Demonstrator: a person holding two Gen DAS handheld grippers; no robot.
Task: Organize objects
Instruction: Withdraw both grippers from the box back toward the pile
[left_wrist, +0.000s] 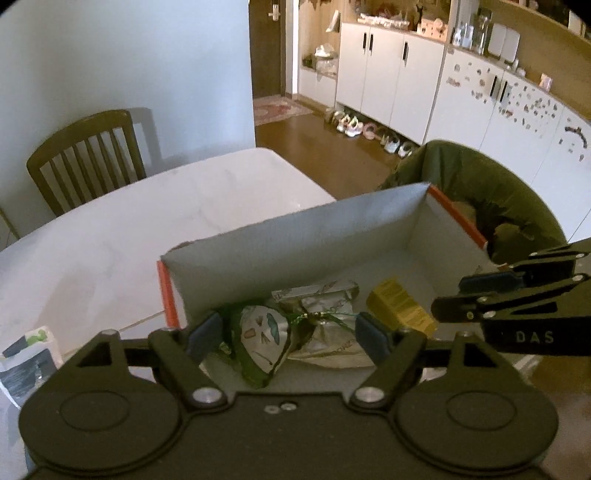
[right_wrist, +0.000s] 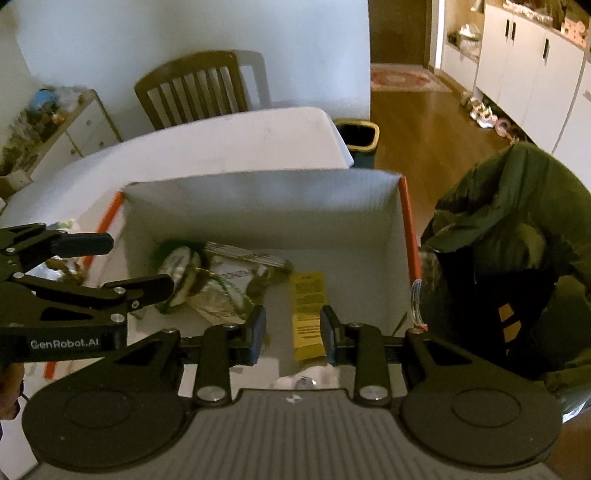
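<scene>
The left gripper (left_wrist: 290, 332) hangs above the near end of the box (left_wrist: 295, 236) with its jaws spread wide and nothing between the pads; the green-edged packet (left_wrist: 264, 336) lies below it on the box floor, apparently let go. The right gripper (right_wrist: 293, 334) hovers over the same box beside it, jaws parted more narrowly and also empty, with the yellow leaflet (right_wrist: 306, 306) lying flat beneath the gap.

Inside the white box with orange edges, the packet, a crinkled silver wrapper (left_wrist: 325, 295) and the yellow item rest together at one end, while the far half of the floor is bare. So several objects seem already sorted into the box.

Outside it, on the white table (left_wrist: 129, 221), a small printed pouch (left_wrist: 29, 358) lies to the left of the box, likely one thing left to collect. A wooden chair (left_wrist: 88, 155) stands behind the table.
</scene>
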